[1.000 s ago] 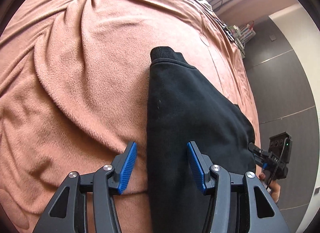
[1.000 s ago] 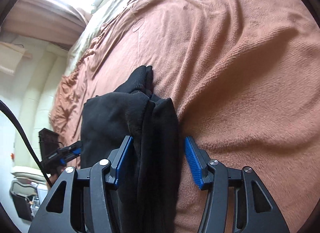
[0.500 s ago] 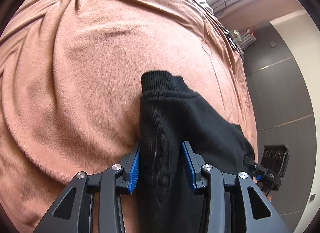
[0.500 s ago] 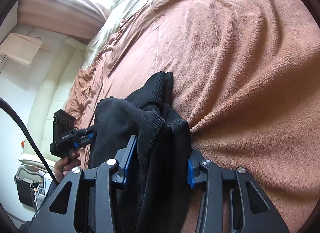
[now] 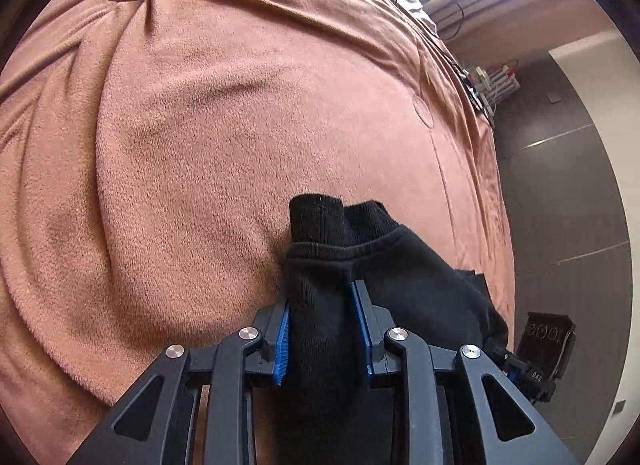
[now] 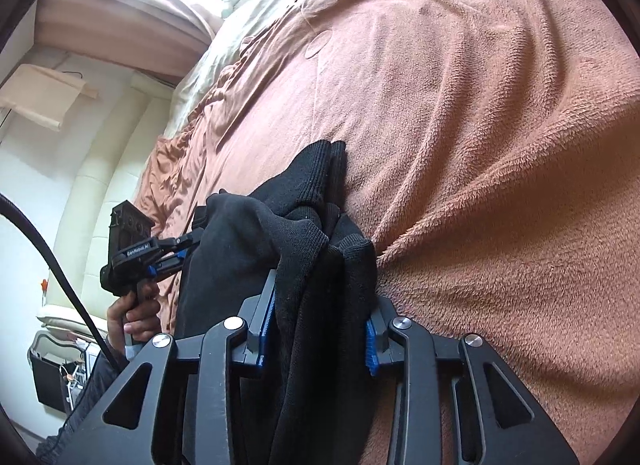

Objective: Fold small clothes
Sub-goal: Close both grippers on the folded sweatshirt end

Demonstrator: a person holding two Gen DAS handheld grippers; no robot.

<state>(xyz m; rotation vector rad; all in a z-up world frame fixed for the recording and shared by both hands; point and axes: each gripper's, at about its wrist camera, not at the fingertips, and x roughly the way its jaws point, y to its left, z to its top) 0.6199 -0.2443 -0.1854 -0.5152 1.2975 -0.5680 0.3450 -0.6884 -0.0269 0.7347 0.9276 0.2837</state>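
A black knit garment (image 5: 400, 277) with ribbed cuffs lies bunched on a pink fleece blanket (image 5: 240, 125). My left gripper (image 5: 320, 301) is shut on one edge of it, blue pads pressed against the cloth just below a ribbed cuff (image 5: 316, 217). In the right wrist view the same black garment (image 6: 248, 241) hangs in thick folds, and my right gripper (image 6: 320, 305) is shut on a wad of them. Its right pad is mostly buried in fabric. The left gripper (image 6: 180, 249) shows there too, held in a hand (image 6: 136, 313) at the garment's far side.
The pink blanket (image 6: 480, 105) covers the bed in both views, with wrinkles and a pale sheet (image 6: 248, 25) toward the headboard. A cable (image 5: 452, 45) runs along the bed's right edge above dark floor (image 5: 560, 205). A padded cream headboard (image 6: 96, 169) stands left.
Both grippers went from open around the garment to shut on it. The cloth is now gathered and lifted off the blanket, and both cameras have drawn back.
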